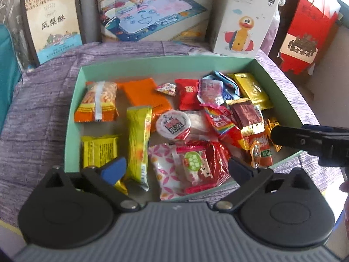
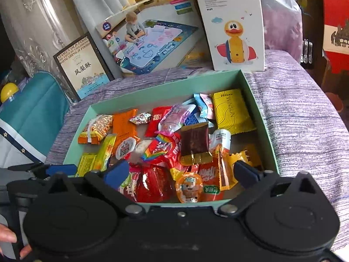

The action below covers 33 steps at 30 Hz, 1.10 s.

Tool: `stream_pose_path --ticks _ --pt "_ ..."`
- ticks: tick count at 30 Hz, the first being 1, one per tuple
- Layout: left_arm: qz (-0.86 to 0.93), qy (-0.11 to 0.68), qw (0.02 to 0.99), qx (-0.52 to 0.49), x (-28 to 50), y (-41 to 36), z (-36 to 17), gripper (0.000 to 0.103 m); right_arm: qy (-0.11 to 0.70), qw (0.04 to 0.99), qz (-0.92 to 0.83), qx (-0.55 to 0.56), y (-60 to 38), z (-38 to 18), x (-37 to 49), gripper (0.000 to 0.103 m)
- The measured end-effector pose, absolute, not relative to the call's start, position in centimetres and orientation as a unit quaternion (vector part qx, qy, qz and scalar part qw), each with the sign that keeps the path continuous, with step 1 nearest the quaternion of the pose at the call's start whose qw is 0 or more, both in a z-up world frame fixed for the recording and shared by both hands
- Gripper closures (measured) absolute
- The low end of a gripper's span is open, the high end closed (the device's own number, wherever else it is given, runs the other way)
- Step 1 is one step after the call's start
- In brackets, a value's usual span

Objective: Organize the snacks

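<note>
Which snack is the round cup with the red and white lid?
Find the green box on the purple cloth. Near its middle, just right of the long yellow packet and below the orange packet, sits the cup. It is the only round tub there with a peel-off lid; its neighbours are flat wrappers.

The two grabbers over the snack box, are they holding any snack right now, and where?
Nothing is held. The left gripper and the right gripper both stand open above the snacks in the green box.
</note>
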<state>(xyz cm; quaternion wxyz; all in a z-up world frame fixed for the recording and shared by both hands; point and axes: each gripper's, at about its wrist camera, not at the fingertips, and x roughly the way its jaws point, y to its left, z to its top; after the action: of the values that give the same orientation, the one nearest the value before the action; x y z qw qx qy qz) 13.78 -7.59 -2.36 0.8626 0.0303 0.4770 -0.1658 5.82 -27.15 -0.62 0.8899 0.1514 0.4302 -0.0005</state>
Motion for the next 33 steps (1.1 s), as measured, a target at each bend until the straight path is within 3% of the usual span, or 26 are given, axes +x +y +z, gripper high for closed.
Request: stream_pose_path --ticks 18,33 --pt "-0.138 0.439 0.887 0.032 9.3 -4.2 1.0 0.0 0.428 0.896 0.008 0.123 -25.6 2.0 1.7 0.0" --pt "-0.086 0.471 0.878 0.005 7.6 -0.1 -0.3 0.0 0.462 0.881 -0.026 0.1 -24.7 1.8 0.3 0.0"
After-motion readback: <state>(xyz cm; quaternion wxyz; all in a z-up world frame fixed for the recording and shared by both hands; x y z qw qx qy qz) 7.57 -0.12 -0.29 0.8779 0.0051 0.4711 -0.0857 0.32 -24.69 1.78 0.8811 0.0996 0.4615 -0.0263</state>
